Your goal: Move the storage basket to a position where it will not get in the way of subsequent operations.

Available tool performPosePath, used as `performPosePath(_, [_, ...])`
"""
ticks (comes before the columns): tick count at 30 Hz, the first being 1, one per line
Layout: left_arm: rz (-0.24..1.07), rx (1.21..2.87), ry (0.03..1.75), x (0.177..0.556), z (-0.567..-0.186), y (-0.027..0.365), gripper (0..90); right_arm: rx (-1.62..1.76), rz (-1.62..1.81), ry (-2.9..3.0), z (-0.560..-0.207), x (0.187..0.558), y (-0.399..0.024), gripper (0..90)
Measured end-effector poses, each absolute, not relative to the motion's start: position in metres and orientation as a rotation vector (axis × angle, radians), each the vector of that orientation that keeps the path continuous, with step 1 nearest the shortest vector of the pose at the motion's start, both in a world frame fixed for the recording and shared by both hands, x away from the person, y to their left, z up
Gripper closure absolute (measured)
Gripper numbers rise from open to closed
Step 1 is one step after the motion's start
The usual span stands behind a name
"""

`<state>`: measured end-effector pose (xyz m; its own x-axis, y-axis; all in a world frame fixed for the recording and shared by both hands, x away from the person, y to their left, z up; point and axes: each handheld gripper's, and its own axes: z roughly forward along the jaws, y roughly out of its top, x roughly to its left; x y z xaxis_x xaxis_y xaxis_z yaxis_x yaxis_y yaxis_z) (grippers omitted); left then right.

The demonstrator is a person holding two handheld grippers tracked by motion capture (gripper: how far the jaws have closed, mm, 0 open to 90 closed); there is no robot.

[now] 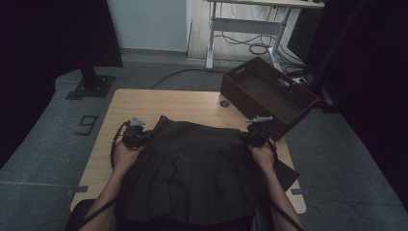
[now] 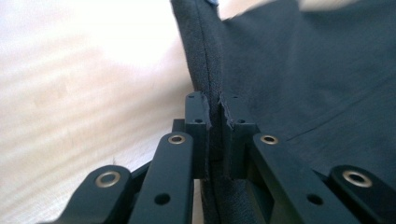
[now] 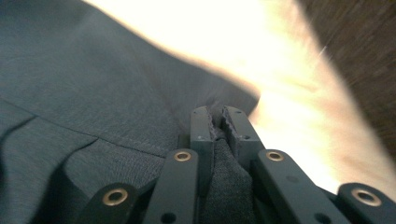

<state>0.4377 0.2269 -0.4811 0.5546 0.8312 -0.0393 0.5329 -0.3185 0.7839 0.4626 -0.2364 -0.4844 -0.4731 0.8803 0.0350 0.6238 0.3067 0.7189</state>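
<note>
A dark grey pleated skirt (image 1: 192, 168) lies spread on the wooden table (image 1: 168, 103), its hem hanging over the near edge. At the skirt's far left corner my left gripper (image 1: 144, 135) is shut on the waistband. In the left gripper view the band's edge (image 2: 205, 56) runs up from between the pressed fingertips (image 2: 196, 112). At the far right corner my right gripper (image 1: 248, 136) is shut on the waistband too. The right gripper view has a fold of skirt fabric (image 3: 93, 102) pinched between its fingertips (image 3: 201, 123).
A dark brown open basket (image 1: 267, 96) stands at the table's far right corner, close to my right gripper. A small round grommet (image 1: 224, 103) sits in the tabletop beside it. Bare wood stretches beyond the skirt. A desk frame and cables stand on the floor behind.
</note>
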Motion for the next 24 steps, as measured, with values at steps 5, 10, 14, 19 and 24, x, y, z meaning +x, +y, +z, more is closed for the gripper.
performPosePath(5, [0.574, 1.914, 0.963, 0.401, -0.42, 0.232, 83.5, 1.207, 1.01, 2.111, -0.435, 0.427, -0.242, 84.0])
performPosePath(10, [0.725, 1.772, 0.838, 0.39, -0.336, 0.235, 84.1, 1.111, 1.116, 1.949, -0.363, 0.409, -0.25, 84.2])
performPosePath(14, [0.933, 1.912, 1.113, 0.462, -0.332, 0.223, 50.6, 1.213, 1.021, 1.94, -0.335, 0.471, -0.245, 62.1])
performPosePath(19, [0.753, 1.974, 1.069, 0.463, -0.378, 0.22, 37.4, 1.212, 0.94, 1.996, -0.368, 0.492, -0.238, 46.9])
performPosePath(24, [0.614, 2.045, 1.085, 0.464, -0.42, 0.22, 32.6, 1.236, 0.921, 2.097, -0.409, 0.49, -0.241, 44.3])
